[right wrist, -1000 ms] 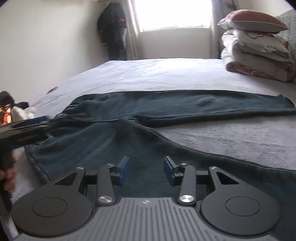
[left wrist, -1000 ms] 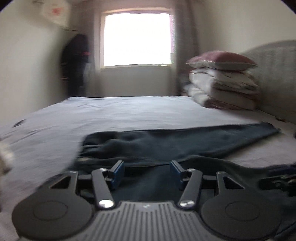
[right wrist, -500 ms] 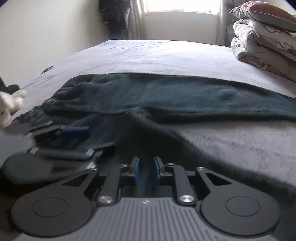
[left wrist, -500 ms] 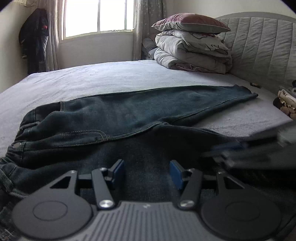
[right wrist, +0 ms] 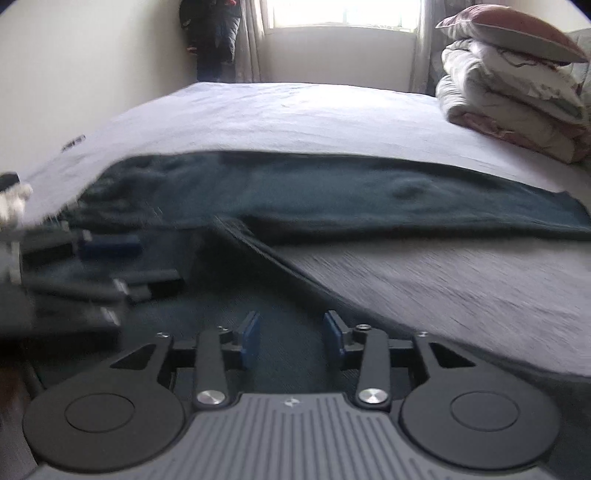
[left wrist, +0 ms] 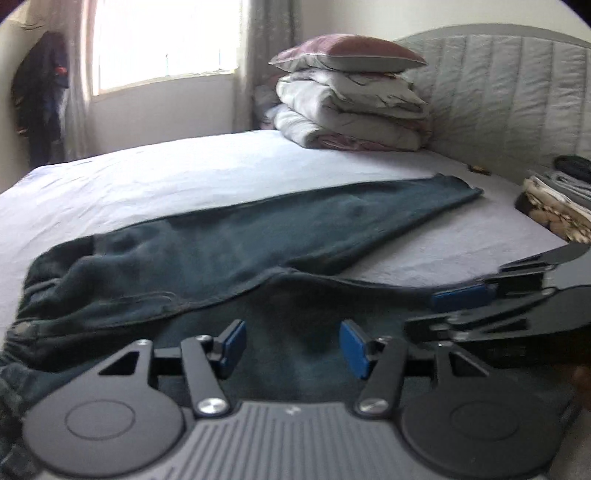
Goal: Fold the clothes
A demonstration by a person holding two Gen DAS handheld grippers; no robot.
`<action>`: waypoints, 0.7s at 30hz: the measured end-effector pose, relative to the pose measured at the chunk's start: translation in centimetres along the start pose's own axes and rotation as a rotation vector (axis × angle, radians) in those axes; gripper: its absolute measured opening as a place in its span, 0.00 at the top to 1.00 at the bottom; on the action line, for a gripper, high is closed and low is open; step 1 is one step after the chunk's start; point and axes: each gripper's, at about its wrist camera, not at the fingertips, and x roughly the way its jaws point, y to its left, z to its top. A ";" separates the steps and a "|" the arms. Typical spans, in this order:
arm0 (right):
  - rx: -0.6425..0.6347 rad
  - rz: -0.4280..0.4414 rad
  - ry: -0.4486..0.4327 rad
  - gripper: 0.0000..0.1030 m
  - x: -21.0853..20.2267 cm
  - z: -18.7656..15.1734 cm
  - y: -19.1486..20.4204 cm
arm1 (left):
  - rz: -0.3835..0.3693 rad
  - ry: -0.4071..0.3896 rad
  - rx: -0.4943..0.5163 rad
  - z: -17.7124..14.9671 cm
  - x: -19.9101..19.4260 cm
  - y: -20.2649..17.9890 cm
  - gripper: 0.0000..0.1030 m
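Note:
Dark blue jeans lie spread on the grey bed sheet, one leg stretched toward the headboard, the near leg under both grippers. My left gripper is open just above the near leg, near the crotch. My right gripper is open over the same near leg; it also shows at the right of the left wrist view. The left gripper shows blurred at the left of the right wrist view. The jeans also fill the middle of the right wrist view.
A stack of folded bedding with a maroon pillow sits at the head of the bed by the padded headboard. Folded clothes lie at the right edge. A dark garment hangs by the window.
The right gripper, nearly shut half a second ago, has opened again. The left gripper has swung its view rightward along the jeans toward the headboard, staying open.

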 end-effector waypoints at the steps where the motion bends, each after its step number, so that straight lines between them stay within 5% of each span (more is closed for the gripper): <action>1: -0.002 -0.007 -0.006 0.55 -0.6 -0.6 -0.8 | -0.002 0.022 0.014 -0.3 0.5 -0.3 0.41; 4: 0.017 -0.044 -0.008 0.43 -2.8 -2.4 -3.7 | 0.020 0.028 0.065 -1.2 1.0 -1.0 0.39; 11: 0.177 -0.168 -0.003 0.39 -6.4 -5.6 -10.2 | 0.026 0.039 0.047 -0.6 0.4 -0.8 0.37; 21: 0.136 -0.196 0.045 0.36 -5.6 -4.8 -9.0 | 0.113 0.079 -0.065 0.2 0.2 1.8 0.32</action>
